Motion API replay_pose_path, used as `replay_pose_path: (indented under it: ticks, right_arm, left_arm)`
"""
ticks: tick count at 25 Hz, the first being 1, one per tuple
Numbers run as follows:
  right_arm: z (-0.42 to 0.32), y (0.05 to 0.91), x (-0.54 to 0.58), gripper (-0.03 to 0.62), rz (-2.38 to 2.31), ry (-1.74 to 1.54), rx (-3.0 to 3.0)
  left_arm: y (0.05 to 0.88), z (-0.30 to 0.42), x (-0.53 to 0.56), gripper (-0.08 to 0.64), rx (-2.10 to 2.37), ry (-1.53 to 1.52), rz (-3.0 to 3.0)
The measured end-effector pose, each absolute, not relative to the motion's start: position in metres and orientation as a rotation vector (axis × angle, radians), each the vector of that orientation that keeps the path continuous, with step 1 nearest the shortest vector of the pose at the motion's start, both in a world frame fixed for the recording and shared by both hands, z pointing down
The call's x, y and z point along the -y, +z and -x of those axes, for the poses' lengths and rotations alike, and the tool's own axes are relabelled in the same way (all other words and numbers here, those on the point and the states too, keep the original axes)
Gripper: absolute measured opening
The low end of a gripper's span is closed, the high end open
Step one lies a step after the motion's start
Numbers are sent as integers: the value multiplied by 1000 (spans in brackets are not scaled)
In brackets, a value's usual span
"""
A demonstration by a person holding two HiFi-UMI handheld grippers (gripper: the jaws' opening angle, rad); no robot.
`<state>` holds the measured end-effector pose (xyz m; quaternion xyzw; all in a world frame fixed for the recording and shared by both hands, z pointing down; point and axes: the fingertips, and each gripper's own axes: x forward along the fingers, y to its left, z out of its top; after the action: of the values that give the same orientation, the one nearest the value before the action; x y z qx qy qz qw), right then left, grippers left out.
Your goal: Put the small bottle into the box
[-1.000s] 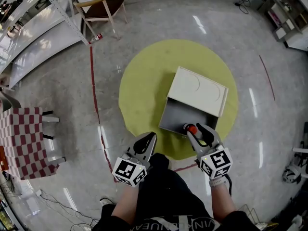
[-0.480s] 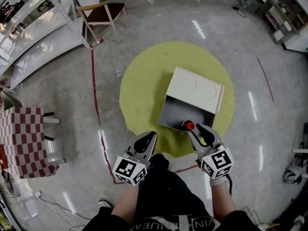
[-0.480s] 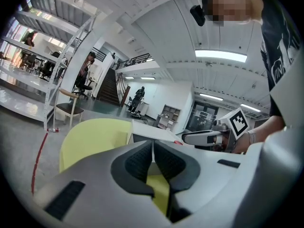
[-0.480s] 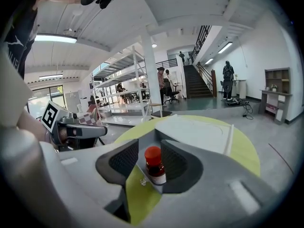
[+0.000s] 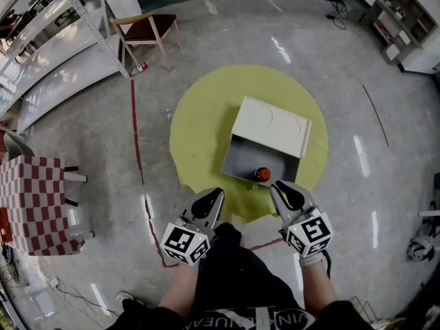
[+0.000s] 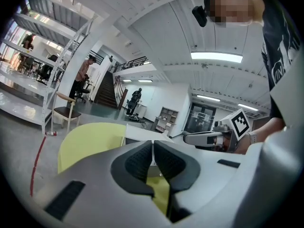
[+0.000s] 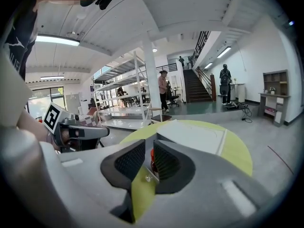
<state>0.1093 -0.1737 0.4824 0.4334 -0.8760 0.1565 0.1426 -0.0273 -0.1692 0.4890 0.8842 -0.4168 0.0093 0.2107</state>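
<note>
The box [image 5: 240,162] sits open on a round yellow mat [image 5: 203,133], its cream lid [image 5: 270,126] folded back. A small bottle [image 5: 262,174] with a red cap stands upright inside the box, near the front right corner. My right gripper [image 5: 283,190] hovers just short of that corner, apart from the bottle. Its jaws have just been closing and now leave a narrow gap with nothing between them. In the right gripper view [image 7: 149,148] the bottle [image 7: 152,155] shows beyond the gap. My left gripper [image 5: 210,199] hangs shut and empty over the mat's near edge [image 6: 153,148].
A wooden chair [image 5: 148,16] and metal shelving [image 5: 55,26] stand at the far left. A small can [image 5: 139,69] lies by the chair. A checkered-cloth table [image 5: 31,201] is at the left. Red tape [image 5: 135,136] runs along the floor.
The right gripper has let go of the bottle, pulled back toward me and narrowed its jaws. The bottle now stands alone in the box. Both grippers have risen a little.
</note>
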Motion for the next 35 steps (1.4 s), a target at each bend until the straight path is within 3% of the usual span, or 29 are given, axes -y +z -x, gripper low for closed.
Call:
replay_pose_path:
  ticks: [9, 35]
  right_arm:
    - [-117, 465, 155, 9, -1273, 423, 2553]
    - [-126, 421, 123, 6, -1307, 363, 2648]
  left_arm:
    - [468, 23, 156, 21, 1192, 8, -2485]
    - [421, 16, 128, 21, 1247, -41, -2568]
